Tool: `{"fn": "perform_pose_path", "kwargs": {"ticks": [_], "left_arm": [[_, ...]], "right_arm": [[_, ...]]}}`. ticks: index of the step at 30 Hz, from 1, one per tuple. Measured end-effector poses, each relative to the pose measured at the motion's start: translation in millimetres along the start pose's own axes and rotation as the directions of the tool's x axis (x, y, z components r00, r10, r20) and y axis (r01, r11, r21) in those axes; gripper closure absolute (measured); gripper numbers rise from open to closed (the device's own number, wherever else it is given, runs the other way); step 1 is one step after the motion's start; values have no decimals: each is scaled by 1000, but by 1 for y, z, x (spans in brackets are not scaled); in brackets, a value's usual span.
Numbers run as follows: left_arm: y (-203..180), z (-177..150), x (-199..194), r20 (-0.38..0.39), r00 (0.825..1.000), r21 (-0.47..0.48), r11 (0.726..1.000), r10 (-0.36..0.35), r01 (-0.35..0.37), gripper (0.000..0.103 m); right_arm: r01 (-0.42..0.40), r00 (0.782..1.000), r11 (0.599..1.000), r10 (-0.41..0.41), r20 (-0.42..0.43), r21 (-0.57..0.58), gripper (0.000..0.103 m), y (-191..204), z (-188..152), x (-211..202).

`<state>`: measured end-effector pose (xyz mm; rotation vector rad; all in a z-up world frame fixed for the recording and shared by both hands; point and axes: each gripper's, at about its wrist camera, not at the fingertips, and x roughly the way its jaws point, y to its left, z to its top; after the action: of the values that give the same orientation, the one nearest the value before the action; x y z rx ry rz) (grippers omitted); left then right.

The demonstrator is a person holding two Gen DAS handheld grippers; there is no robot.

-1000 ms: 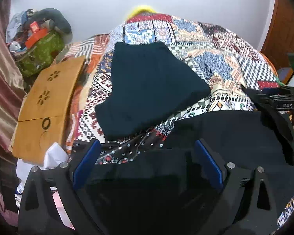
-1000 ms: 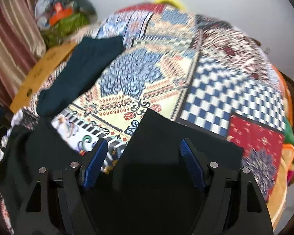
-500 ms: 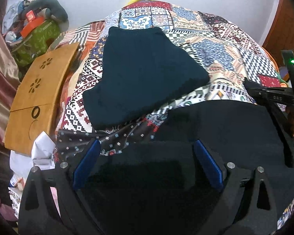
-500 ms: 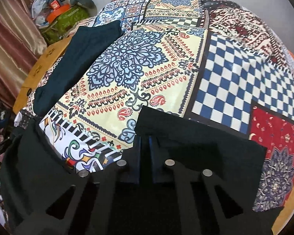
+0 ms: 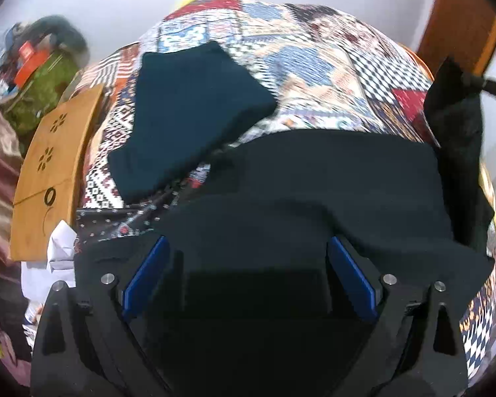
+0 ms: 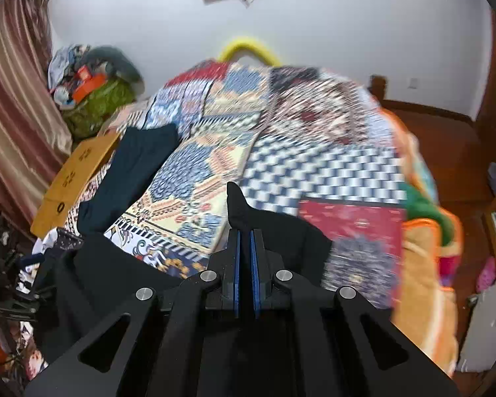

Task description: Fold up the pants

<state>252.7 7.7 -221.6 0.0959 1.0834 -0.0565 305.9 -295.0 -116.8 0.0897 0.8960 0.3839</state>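
Right wrist: black pants (image 6: 274, 231), corner lifted.

Gripper (image 5: 248, 264) agape (left) — over pants (image 5: 314, 178).

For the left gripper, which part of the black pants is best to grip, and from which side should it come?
Probably the near edge of the black pants, lying flat between the open fingers of the left gripper. Come low from the near side, fingers straddling the hem. The right gripper is shut on the other corner, lifted off the quilt, so the free near edge is the matching hold.
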Motion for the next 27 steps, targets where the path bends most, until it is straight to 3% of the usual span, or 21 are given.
{"fn": "perform_pose_path", "kwargs": {"ticks": [5,8,19,24,27], "left_arm": [[-34,-6,-6,-10,1000,68,997,-28,29,6],[-49,-10,-8,-27,998,80,995,-53,55,6],[-83,-24,-11,-44,992,108,986,-120,124,6],[-73,-24,-23,-13,989,66,987,-149,149,6],[-54,-23,-40,48,990,40,991,-132,130,6]], "right_arm": [[34,996,999,-36,84,28,98,-26,-19,-54],[60,994,997,-64,88,45,98,-39,-42,-72],[147,985,967,-124,-119,207,97,-94,-143,-55],[153,982,962,-124,-140,227,97,-97,-142,-67],[160,984,972,-144,-102,170,86,-82,-127,-75]]}}
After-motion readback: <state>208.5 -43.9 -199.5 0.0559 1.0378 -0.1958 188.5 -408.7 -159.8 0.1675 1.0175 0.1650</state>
